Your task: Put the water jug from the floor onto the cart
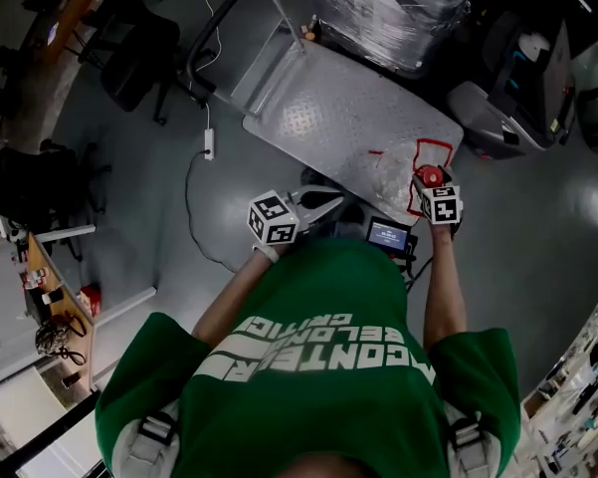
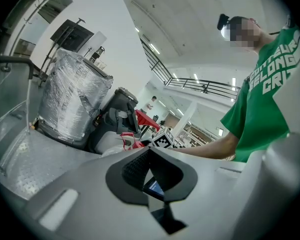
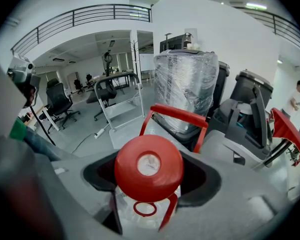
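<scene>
The clear water jug (image 1: 393,172) has a red cap (image 3: 149,168) and a red carry handle (image 3: 178,115). In the head view it is over the near right corner of the grey flat cart (image 1: 318,108); I cannot tell whether it rests on the deck. My right gripper (image 1: 433,182) is shut on the jug's neck just under the cap, a black pad on each side (image 3: 199,176). My left gripper (image 1: 330,207) is at the cart's near edge, left of the jug, shut with nothing in it (image 2: 150,154). From there the jug (image 2: 130,141) shows beyond the jaws.
The cart's push handle (image 1: 224,23) stands at its far end. A plastic-wrapped bin (image 1: 398,3) and a grey machine (image 1: 498,118) crowd the cart's far right side. A power strip with its cable (image 1: 209,145) lies on the floor to the left, with office chairs (image 1: 139,58) beyond.
</scene>
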The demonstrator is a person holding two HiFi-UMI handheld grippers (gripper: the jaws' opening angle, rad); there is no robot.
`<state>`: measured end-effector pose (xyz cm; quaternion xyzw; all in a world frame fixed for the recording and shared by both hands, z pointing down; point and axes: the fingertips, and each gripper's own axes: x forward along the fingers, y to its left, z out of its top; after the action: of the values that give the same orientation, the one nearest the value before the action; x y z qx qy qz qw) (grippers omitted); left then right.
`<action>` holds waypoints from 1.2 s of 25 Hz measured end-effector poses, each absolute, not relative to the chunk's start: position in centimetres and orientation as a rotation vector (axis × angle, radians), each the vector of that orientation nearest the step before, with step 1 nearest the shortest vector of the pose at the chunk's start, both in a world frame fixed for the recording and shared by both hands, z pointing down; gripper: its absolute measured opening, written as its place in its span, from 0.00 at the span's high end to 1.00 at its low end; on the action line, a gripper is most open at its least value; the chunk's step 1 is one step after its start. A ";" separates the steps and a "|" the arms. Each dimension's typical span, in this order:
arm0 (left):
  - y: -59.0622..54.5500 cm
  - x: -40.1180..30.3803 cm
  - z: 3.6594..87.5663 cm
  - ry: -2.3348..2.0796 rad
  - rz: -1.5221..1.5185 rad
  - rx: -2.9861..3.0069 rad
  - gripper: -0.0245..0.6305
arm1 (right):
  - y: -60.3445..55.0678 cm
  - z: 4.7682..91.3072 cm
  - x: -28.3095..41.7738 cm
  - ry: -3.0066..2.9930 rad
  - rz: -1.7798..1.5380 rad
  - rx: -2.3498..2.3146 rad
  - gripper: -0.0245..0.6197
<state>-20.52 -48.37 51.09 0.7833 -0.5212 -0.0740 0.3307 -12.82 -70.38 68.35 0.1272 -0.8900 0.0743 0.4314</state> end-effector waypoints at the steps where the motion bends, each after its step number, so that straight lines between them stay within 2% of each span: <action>1: -48.5 -20.6 51.1 -1.367 -0.196 2.045 0.94 | -70.4 68.5 -12.9 -2.215 0.185 0.311 0.49; 30: -48.0 -24.5 53.4 -1.423 -0.263 1.897 0.94 | -72.1 74.2 -20.3 -2.104 0.130 0.158 0.49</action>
<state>-24.47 -48.04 53.39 0.7389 -0.5545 -0.1026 0.3689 -20.27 -72.13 74.24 0.0652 -0.8668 0.0537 0.4914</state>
